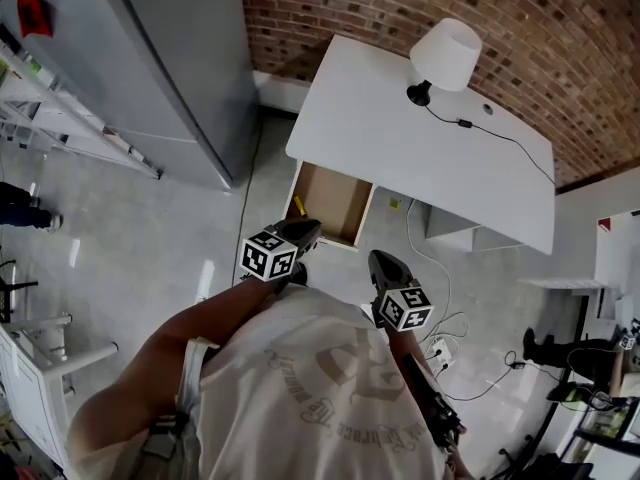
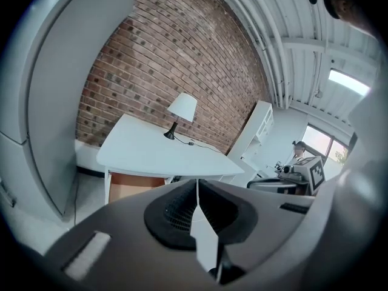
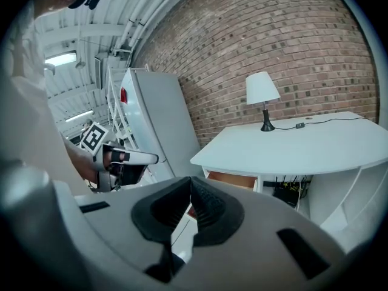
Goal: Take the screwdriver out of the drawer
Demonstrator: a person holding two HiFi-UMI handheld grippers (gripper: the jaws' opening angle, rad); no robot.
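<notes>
Approaching step: the person stands back from the desk with both tools held low. The task looks to be at its very start, with the reach into the drawer not yet made.
Head view, desk: a white desk point(image 1: 400, 138) stands against a brick wall, with a lamp point(image 1: 447, 53) and its cord on top.
Head view, drawer: the drawer point(image 1: 335, 203) is pulled out under the desk's front left corner, its brown inside showing.
Head view, screwdriver: the screwdriver point(image 1: 297, 206) is judged to be the thin yellow sliver at the drawer's left edge. It is too small to be sure of.
Head view, left gripper: the left gripper point(image 1: 305, 228) points toward the drawer's near edge and hangs in the air short of it.
Head view, right gripper: the right gripper point(image 1: 378, 258) is beside the left one, further right and further from the drawer.
Left gripper view, fingers: the left gripper point(image 2: 197, 183) has its tips pressed together and holds nothing. The drawer point(image 2: 130, 187) shows beyond them, under the desk's edge.
Right gripper view, fingers: the right gripper point(image 3: 190, 180) has its tips closed on each other and holds nothing. The drawer point(image 3: 233, 179) lies ahead, under the desk top, and the other tool shows at the left.
Next move: one tool, likely the left since it is nearer, would need to spread its fingers, come down into the drawer's left side and close across the yellow handle. A step closer may be needed first.
</notes>
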